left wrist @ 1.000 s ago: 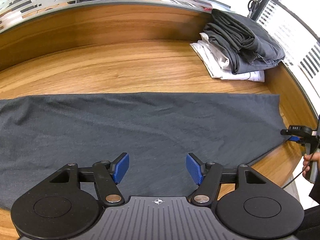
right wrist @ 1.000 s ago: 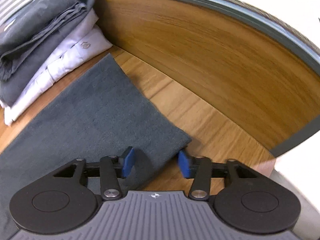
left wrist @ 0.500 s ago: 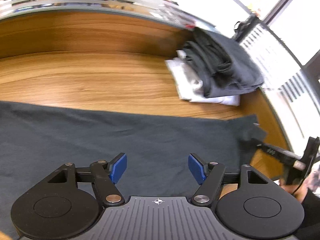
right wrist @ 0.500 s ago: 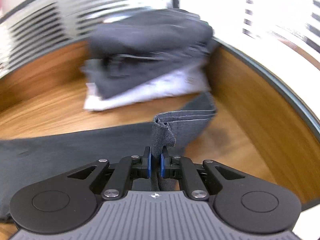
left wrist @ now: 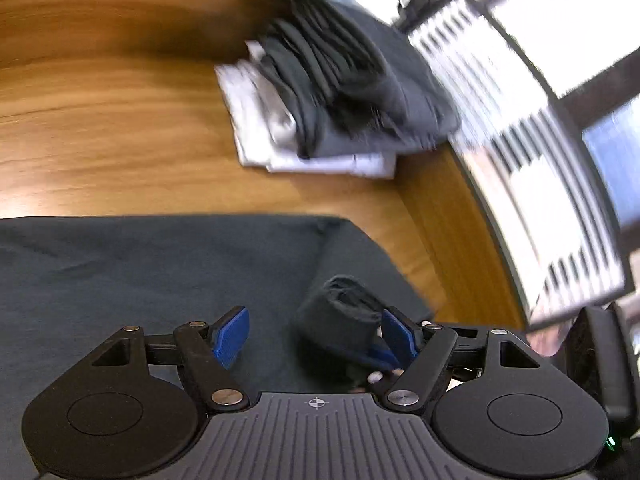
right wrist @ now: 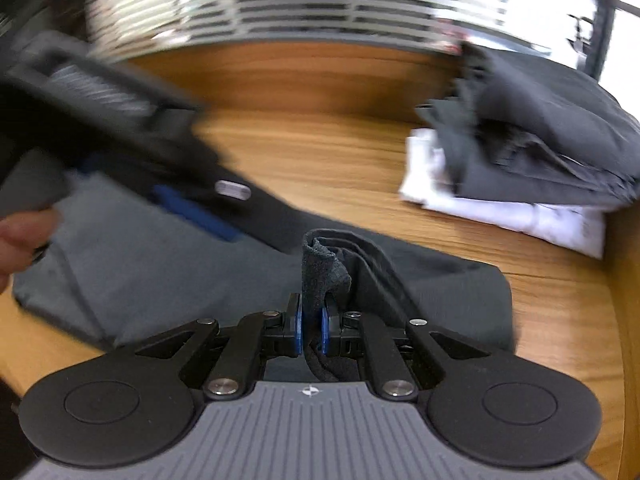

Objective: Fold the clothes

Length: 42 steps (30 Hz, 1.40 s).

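One dark grey garment (left wrist: pixel 160 280) lies spread on the wooden tabletop (left wrist: pixel 100 120), with one stack of folded clothes (left wrist: pixel 340 100) beyond it, grey pieces atop white. Two tools work the garment: the right hand-held gripper (right wrist: pixel 311 330) has its blue pads pressed together on a bunched corner of the garment, lifted over the spread cloth; the left hand-held gripper (left wrist: pixel 316 334) hovers above the garment, fingers wide apart, gripping nothing. Motion blur smears the stack and background in both views
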Tool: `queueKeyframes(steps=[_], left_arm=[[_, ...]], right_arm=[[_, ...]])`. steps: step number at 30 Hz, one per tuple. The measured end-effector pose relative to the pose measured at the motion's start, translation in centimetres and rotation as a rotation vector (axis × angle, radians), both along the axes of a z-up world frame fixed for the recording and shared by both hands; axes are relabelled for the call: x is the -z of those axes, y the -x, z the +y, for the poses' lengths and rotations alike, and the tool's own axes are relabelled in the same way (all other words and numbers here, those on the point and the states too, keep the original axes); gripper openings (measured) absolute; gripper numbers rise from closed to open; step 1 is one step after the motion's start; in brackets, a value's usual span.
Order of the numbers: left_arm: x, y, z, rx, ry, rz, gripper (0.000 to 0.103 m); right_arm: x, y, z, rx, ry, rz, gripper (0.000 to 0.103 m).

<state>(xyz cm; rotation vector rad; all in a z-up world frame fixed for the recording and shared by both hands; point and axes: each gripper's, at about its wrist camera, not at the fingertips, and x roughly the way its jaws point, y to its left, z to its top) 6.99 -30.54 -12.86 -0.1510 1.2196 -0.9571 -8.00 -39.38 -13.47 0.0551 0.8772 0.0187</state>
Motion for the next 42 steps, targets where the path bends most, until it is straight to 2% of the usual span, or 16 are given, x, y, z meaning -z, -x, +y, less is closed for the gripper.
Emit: queueKeyframes(steps=[4, 9, 11, 15, 18, 19, 21, 24, 28, 30, 33, 36, 42], left_arm=[[1.0, 0.3, -1.1, 0.058, -0.049, -0.004, 0.075], [2.3, 0.7, -1.7, 0.132, -0.12, 0.035, 0.072], [2.8, 0.9, -1.6, 0.148, -0.151, 0.057, 0.067], [3.1, 1.1, -0.2, 0.116, -0.14, 0.09, 0.04], [3.1, 1.3, 1.2, 0.076, -0.142, 0.091, 0.035], [3.1, 1.3, 1.9, 0.059, -0.141, 0.092, 0.034], [3.1, 0.9, 2.9, 0.009, -0.131, 0.096, 0.023], [2.6, 0.6, 4.8, -0.073, -0.11, 0.073, 0.017], [1.1, 1.0, 7.8, -0.205, -0.117, -0.02, 0.014], [0.5, 1.1, 10.1, -0.295, -0.103, -0.028, 0.014], [-0.4, 0.8, 14.1, -0.433, -0.082, -0.019, 0.014], [-0.7, 0.7, 18.1, -0.538, -0.086, -0.011, 0.014], [1.1, 0.6, 23.6, -0.657, -0.161, 0.058, 0.014]], right_arm=[[0.4, 0.6, 1.7, -0.061, 0.002, 0.018, 0.01], [0.7, 1.6, 3.2, -0.095, 0.012, 0.02, 0.01], [0.7, 1.9, 3.6, -0.103, 0.011, 0.021, 0.01], [0.5, 2.3, 4.5, -0.134, 0.001, 0.02, 0.01], [0.3, 2.2, 5.5, -0.175, 0.005, 0.018, 0.01], [0.3, 2.1, 5.9, -0.186, 0.005, 0.018, 0.01], [0.1, 1.6, 6.5, -0.214, -0.001, 0.019, 0.01], [-0.3, 0.9, 7.6, -0.258, 0.001, 0.012, 0.01], [-0.9, 0.0, 8.6, -0.309, -0.004, -0.006, 0.014], [-1.2, -0.1, 9.0, -0.351, -0.01, 0.006, 0.014], [-1.4, 0.0, 8.8, -0.38, -0.029, 0.032, 0.016], [-1.5, 0.4, 7.8, -0.357, -0.046, 0.055, 0.024], [-0.1, 0.2, 5.7, -0.294, -0.035, 0.108, 0.027]])
